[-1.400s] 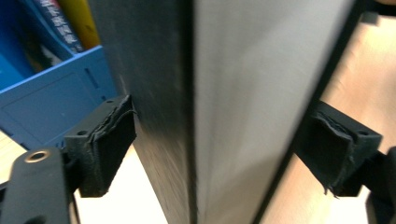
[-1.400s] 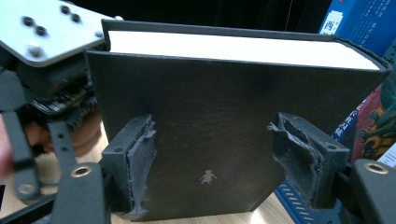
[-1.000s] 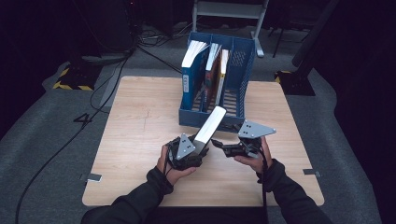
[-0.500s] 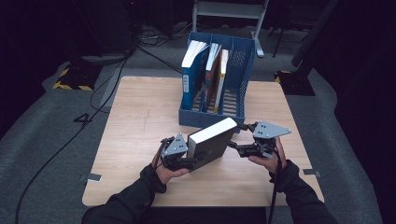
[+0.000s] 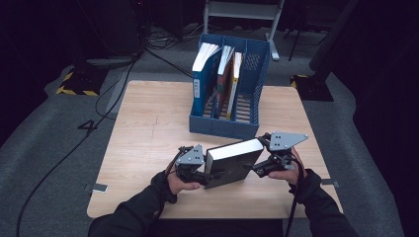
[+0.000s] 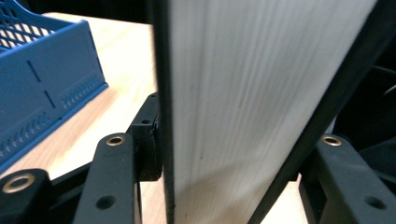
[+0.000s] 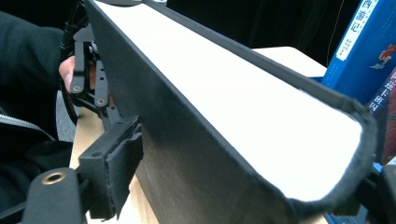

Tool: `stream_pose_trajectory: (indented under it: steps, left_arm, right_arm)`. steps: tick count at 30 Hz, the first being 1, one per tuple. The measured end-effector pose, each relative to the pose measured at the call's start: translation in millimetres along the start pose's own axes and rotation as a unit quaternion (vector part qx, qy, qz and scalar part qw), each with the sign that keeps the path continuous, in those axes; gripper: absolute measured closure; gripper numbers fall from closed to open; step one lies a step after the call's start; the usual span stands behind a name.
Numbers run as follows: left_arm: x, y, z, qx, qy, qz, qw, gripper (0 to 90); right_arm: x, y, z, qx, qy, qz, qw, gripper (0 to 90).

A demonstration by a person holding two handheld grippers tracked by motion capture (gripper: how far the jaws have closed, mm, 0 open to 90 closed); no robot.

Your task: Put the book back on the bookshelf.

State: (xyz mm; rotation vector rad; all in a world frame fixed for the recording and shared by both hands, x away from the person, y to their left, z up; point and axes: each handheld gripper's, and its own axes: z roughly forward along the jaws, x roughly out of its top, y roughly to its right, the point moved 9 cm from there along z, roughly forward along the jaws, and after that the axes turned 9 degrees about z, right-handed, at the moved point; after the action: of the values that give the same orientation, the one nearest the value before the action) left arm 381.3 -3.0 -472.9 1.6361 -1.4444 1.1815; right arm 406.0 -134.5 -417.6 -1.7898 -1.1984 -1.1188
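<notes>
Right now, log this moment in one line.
left gripper: shut on book | right gripper: jaws just opening, book between | rack: three books, right slot free

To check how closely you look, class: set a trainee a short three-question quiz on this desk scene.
1. True or false: the black book stands inside the blue file rack.
2. How many books stand in the rack?
3. In the high view, which compartment of the rack holds no book? A left, B middle, C right.

Key: 1 false, it is held up in front of the rack; 2 three; 3 C.
</notes>
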Motion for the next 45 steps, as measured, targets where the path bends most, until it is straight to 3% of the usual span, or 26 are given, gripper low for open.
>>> stream_pose_trajectory:
  steps: [3,9,12,18,24,28,32,38,45]
  left_arm:
    - [-1.4,-5.0,-2.9,0.009,-0.008,0.008,0.9999,49.0]
    - [-3.3,-10.5,-6.7,0.020,-0.021,0.016,0.9994,36.4]
    - [-5.7,-16.5,-14.4,0.035,-0.033,0.031,0.9984,31.1]
    - [-10.4,-21.3,-18.3,0.046,-0.051,0.045,0.9966,24.0]
    - [-13.7,-22.4,-18.1,0.053,-0.066,0.059,0.9946,22.6]
    - [-17.6,-24.3,-19.7,0.063,-0.085,0.076,0.9915,22.1]
    - [-21.5,-25.1,-20.0,0.064,-0.091,0.075,0.9910,21.7]
    - [-24.6,-27.2,-20.2,0.065,-0.090,0.066,0.9916,21.6]
    - [-26.5,-33.4,-22.1,0.073,-0.088,0.064,0.9914,18.5]
  right_arm:
    - [1.4,1.6,-3.4,0.014,0.007,0.015,0.9998,29.3]
    - [1.3,-2.9,-6.7,0.024,-0.003,0.004,0.9997,36.7]
    - [0.8,-7.4,-8.0,0.035,-0.011,-0.003,0.9993,41.3]
    - [4.8,-16.4,-4.4,0.047,-0.041,-0.023,0.9978,41.0]
    - [8.3,-19.3,4.4,0.039,-0.059,-0.024,0.9972,40.0]
    - [12.1,-20.2,12.0,0.045,-0.072,-0.017,0.9963,41.4]
    - [14.4,-19.3,16.8,0.053,-0.086,-0.016,0.9948,47.3]
    - [16.1,-18.5,18.1,0.051,-0.098,-0.008,0.9938,48.5]
    - [17.4,-18.3,21.5,0.030,-0.121,-0.001,0.9922,49.2]
